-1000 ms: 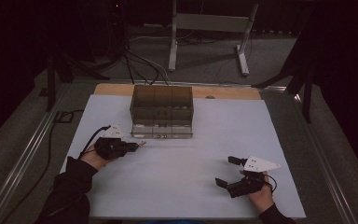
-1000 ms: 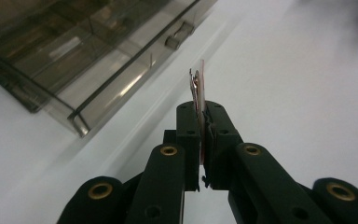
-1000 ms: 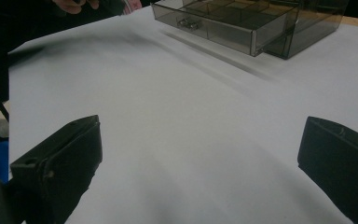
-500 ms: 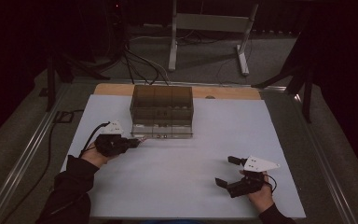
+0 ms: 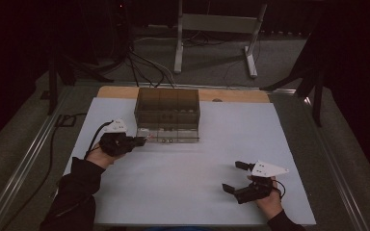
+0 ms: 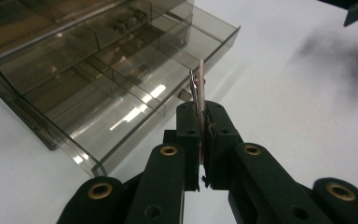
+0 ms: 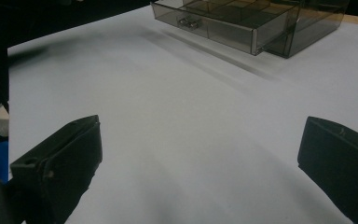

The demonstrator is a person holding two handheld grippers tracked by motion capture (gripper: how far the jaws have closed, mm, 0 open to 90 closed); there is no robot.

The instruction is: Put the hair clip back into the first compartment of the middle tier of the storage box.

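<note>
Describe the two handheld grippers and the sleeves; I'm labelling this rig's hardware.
Left gripper: matte black jointed jaws with brass-coloured pivot pins. Right gripper: black, with blocky black jaws. Each has a pale grey three-cornered plate on top and a thin black cable. Dark long sleeves cover both forearms.

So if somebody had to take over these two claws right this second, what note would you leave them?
Left claw: shut on a thin flat piece, held at the open drawer of the smoky plastic organizer box.
Right claw: open, holding nothing, over the white table cover on the near right.
Done: drawer pulled out, piece gripped.
Left, probably: place the piece in a drawer compartment, let go, then push the drawer shut.
</note>
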